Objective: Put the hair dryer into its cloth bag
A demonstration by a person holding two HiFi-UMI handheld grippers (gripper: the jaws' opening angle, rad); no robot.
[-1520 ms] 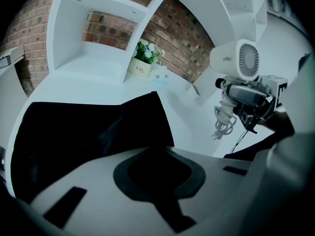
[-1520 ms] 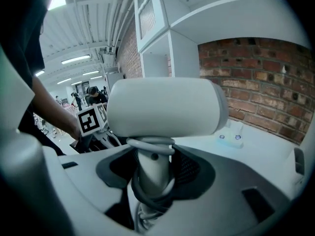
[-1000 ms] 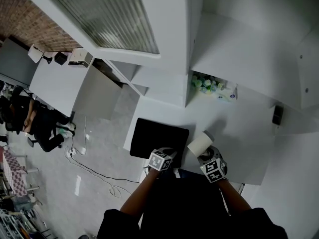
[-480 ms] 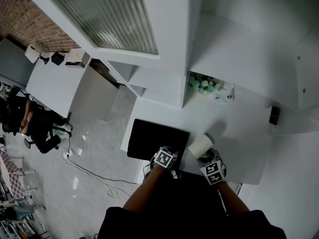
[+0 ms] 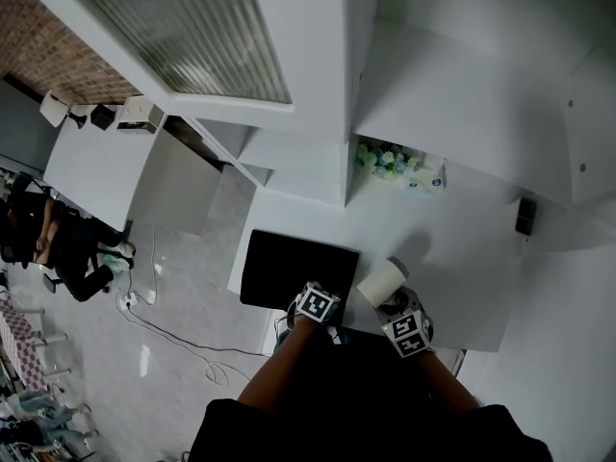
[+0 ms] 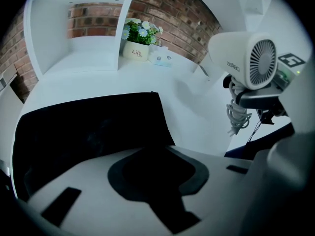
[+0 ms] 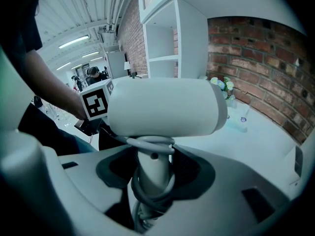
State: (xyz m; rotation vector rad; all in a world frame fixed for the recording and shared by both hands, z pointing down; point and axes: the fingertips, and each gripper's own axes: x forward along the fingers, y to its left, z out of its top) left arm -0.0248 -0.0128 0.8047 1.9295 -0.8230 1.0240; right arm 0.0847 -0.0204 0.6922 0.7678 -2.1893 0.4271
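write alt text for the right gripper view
A white hair dryer stands upright in the right hand-held gripper, whose jaws clamp its cord-wrapped handle. Behind it are a white shelf unit, a brick wall and a white tabletop.

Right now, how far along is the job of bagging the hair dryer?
Done: the black bag lies flat on the white table. In hand: the right gripper grips the hair dryer by its cord-wrapped handle, above the table beside the bag. The left gripper's jaws have just been opening, with the bag's near edge between them. Left: open the bag and slide the dryer in.
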